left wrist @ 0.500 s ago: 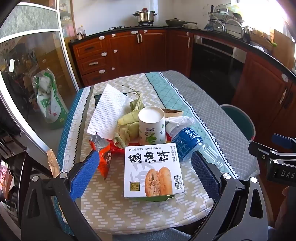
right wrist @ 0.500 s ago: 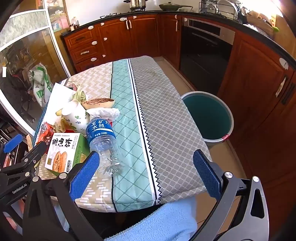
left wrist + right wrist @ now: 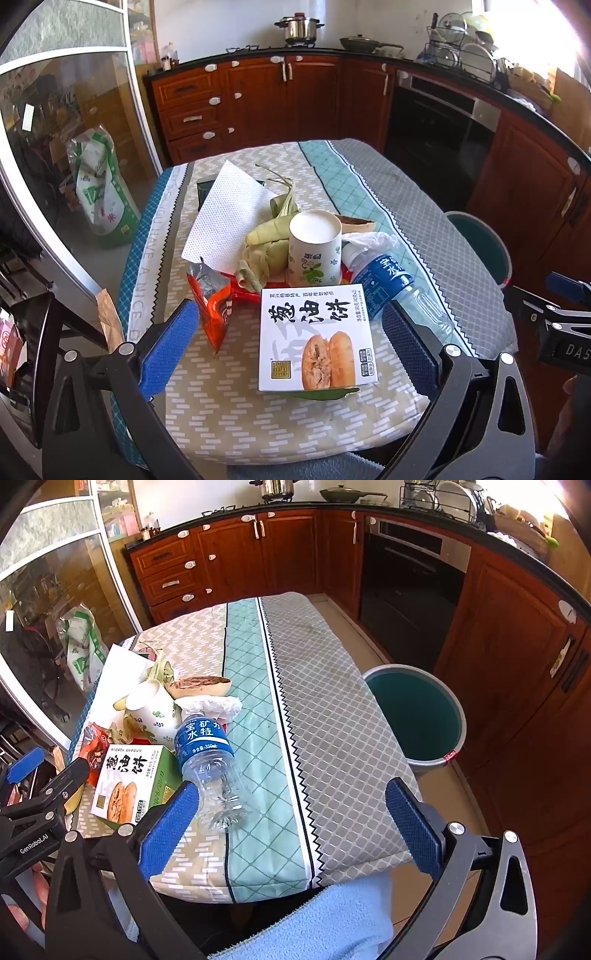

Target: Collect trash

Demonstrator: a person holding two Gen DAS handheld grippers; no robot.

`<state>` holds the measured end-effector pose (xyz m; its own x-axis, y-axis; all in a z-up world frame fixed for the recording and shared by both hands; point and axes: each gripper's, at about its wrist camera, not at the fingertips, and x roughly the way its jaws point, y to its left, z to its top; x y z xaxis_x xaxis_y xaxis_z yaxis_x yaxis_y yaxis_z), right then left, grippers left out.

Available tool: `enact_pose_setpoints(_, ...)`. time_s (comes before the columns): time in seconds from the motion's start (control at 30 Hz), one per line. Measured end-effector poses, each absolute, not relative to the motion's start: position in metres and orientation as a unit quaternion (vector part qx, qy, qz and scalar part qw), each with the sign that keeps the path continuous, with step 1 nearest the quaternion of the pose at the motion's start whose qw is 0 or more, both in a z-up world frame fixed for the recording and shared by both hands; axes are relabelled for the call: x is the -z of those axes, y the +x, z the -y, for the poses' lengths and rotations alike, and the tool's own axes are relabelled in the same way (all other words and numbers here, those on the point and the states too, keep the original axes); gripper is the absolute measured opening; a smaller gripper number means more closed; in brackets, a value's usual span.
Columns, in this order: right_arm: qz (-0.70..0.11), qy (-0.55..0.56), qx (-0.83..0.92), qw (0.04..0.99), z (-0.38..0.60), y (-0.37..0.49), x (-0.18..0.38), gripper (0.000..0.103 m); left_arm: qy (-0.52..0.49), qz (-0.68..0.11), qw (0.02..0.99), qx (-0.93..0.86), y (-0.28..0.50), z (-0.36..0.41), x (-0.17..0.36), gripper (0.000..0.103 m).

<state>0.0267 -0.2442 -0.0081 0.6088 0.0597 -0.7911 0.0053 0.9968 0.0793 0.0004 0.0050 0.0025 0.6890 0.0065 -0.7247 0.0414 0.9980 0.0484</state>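
White box (image 3: 316, 338) lies on the surface between my left tongs (image 3: 291, 347), spread wide, holding nothing; next I must close on it. Right view: my right tongs (image 3: 291, 821) gape empty beside the bottle (image 3: 210, 766), bucket (image 3: 415, 716) waiting on the floor

This is a home kitchen. Ahead of the jaws, beyond the cloth-covered worktop (image 3: 388, 192), runs a line of reddish wooden cabinets (image 3: 258, 99) with white handles under a dark counter. A steel pot (image 3: 298, 28) stands on the hob (image 3: 255, 47), with a lidded pan (image 3: 357, 42) beside it. To the right of the jaws a built-in oven (image 3: 413, 579) sits in the cabinet run, and above it a dish rack (image 3: 461, 55) holds plates and lids. A glass sliding door (image 3: 62, 155) closes the left side.
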Motion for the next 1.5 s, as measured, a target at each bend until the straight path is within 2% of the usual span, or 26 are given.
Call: enact_pose_setpoints(1.5, -0.456, 0.043, -0.016, 0.889, 0.2431, 0.0297, 0.018, 0.097, 0.024, -0.397, 0.917, 0.013, 0.0008, -0.0141, 0.0002, 0.099)
